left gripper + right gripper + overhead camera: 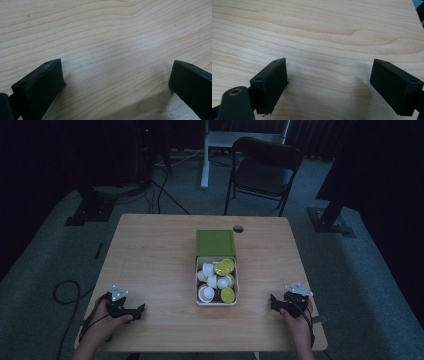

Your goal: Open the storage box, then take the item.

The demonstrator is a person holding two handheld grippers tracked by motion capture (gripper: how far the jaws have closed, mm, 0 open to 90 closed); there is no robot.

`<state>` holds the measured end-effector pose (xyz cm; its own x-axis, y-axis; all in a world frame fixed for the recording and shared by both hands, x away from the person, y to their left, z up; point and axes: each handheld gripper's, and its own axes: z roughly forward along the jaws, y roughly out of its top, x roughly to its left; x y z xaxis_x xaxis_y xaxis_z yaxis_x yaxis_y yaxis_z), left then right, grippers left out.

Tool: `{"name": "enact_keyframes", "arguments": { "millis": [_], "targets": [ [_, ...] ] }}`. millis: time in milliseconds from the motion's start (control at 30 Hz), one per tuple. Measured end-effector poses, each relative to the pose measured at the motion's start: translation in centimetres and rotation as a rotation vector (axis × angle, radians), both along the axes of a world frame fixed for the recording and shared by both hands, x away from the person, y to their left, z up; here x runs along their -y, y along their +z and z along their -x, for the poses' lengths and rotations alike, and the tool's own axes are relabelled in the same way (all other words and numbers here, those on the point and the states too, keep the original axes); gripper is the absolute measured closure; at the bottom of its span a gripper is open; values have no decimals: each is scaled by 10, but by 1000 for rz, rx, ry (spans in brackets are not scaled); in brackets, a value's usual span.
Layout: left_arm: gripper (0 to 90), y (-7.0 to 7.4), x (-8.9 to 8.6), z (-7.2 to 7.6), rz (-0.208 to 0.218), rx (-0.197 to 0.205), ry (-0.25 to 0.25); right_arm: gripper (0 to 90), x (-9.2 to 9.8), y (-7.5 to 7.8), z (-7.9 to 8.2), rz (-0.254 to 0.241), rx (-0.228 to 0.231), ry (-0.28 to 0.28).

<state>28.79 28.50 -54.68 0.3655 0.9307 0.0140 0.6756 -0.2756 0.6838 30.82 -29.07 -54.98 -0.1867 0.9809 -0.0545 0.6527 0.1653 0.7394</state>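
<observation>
In the high view the worktop (150, 255) takes up the middle of the frame, a light wooden top. At its centre sits a box (216, 303), a white tray with its green lid (215, 242) folded back toward the top of the frame. The box holds a heap of pods (216, 281), some showing white cups and some yellow-green tops.

The left gripper (141, 308) lies at the lower left of the frame, near the worktop's front edge, held by a hand (102, 324). The right gripper (272, 301) lies at the lower right, held by the other hand (300, 322). Both stand well apart from the box, one on either side of it, each pointing roughly toward the middle of the frame.

In the left gripper view the fingers (40, 87) are spread wide with bare wood between them and nothing held. In the right gripper view the fingers (270, 82) are likewise wide apart and empty, over bare wood.

Beyond the worktop, at the upper middle of the high view, stands a dark chair (265, 170).
</observation>
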Motion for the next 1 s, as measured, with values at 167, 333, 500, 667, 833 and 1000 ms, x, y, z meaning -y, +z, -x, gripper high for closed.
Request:
{"name": "enact_keyframes", "arguments": {
  "millis": [167, 333, 500, 667, 833, 1000],
  "targets": [
    [0, 0, 0, 0, 0, 0, 0, 125, 3, 0, -1, -41, -26, 5],
    [0, 0, 0, 0, 0, -1, 0, 120, 4, -1, -2, -62, -40, -15],
    [0, 0, 0, 0, -1, -1, 0, 120, 4, -1, -2, -62, -40, -15],
    [0, 0, 0, 0, -1, -1, -1, 120, 4, -1, -2, -62, -40, -15],
    [0, 0, 0, 0, 0, -1, 0, 120, 4, -1, -2, -61, -39, -14],
    [0, 0, 0, 0, 0, -2, -13, 120, 4, -1, -2, -61, -40, -14]
  ]
}}
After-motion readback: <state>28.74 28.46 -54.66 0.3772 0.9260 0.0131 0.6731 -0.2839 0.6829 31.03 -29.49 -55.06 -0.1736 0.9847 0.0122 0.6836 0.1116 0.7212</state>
